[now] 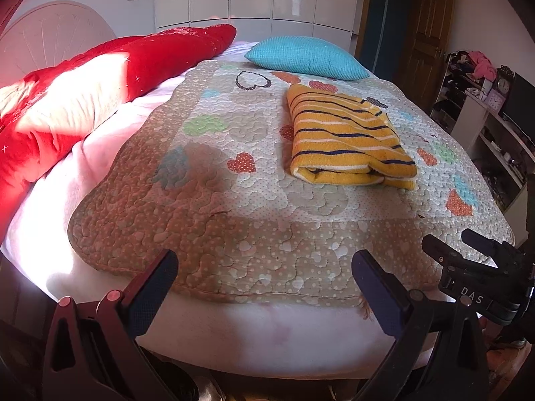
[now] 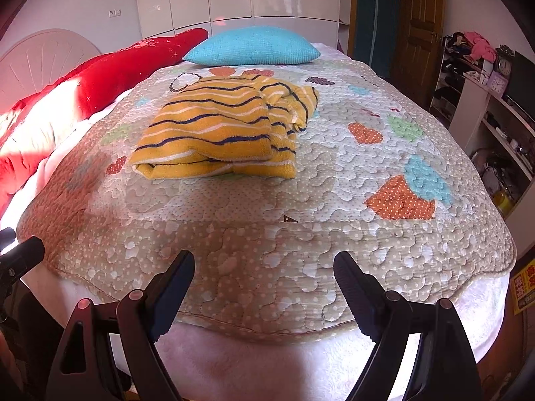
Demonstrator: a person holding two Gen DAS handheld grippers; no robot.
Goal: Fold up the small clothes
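I read both wrist views from the near edge of the quilt (image 2: 254, 254), which I use as the reference for all positions.

1. Left gripper (image 1: 264, 274): I see its two fingers standing wide apart over the near edge of the quilt, with nothing between them. The pads touch no cloth.
2. Right gripper (image 2: 264, 274): its fingers also stand wide apart above the near edge of the quilt, with nothing clamped. In the left wrist view, I see this gripper's tips at the quilt's near right corner.
3. Yellow striped garment (image 2: 217, 133): it lies folded flat on the quilt, toward the far half, well apart from both grippers. Its rolled fold faces the near edge. In the right wrist view, a looser layer sticks out along the right side of the garment.
4. Blue pillow (image 2: 250, 46): it rests at the far end of the quilt, just beyond the garment.
5. Red blanket (image 1: 100, 77): it is bunched along the left side of the quilt, on the pale sheet (image 1: 110, 127) that shows around the quilt's edges.
6. Shelves (image 2: 495, 110): cluttered, they stand beyond the right side of the quilt.
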